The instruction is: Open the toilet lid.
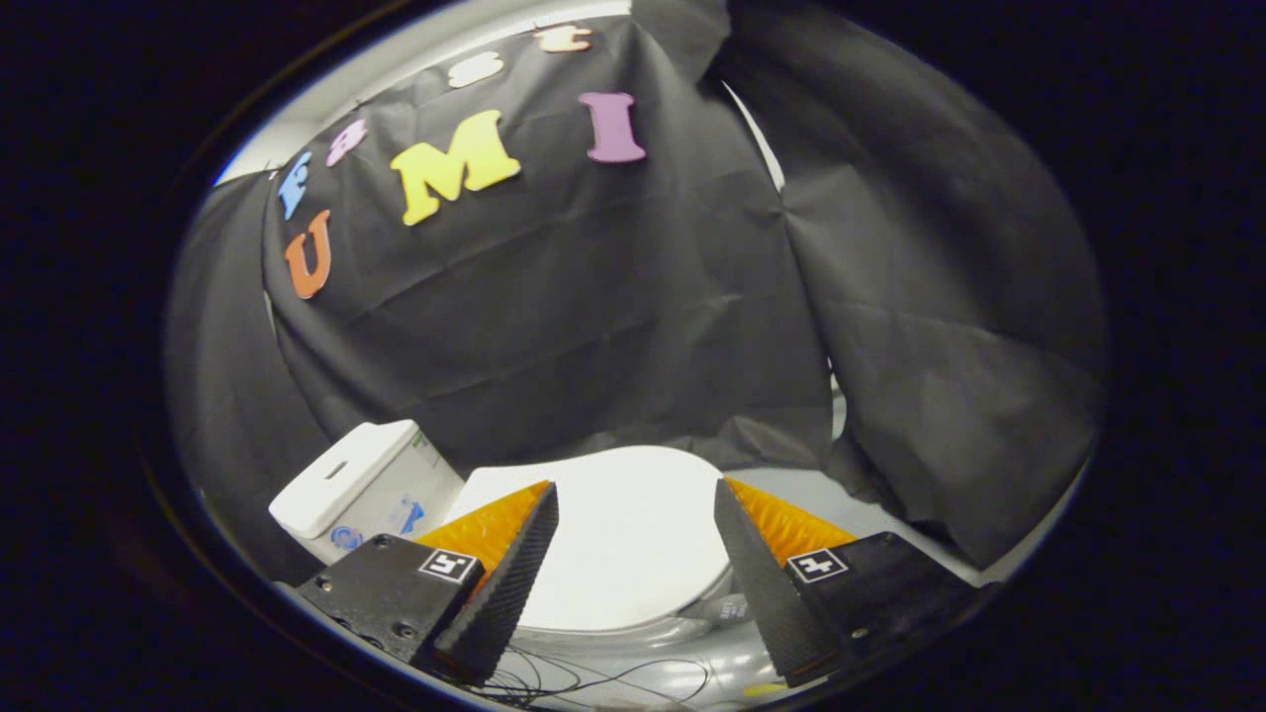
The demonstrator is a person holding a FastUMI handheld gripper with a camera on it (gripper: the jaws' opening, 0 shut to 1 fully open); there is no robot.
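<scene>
the claw [636,494] is standing wide open with nothing between its fingers, both fingertips hanging over the toilet lid [623,539] and apparently not touching it, though contact is hard to rule out from this angle. the lid is lying shut and flat on the bowl, just ahead of and below the fingers, its rounded front rim curving beneath them and its far end running back toward the cistern.

it is looking like a smooth, glossy white plastic lid, oval, plain, with no handle or knob showing. my guess is that it is stiff and fairly light, swinging on hinges at the cistern end, and slick enough that a pinch on the flat top would be sliding off. the sensible hold seems to be the front rim, farthest from the hinges, with one finger hooking under the lip and lifting.

the toilet cistern [361,487] is standing behind the lid, off to one side of it, white and boxy with a flat top. thin dark cables [593,682] are trailing on the floor in front of the bowl.
</scene>
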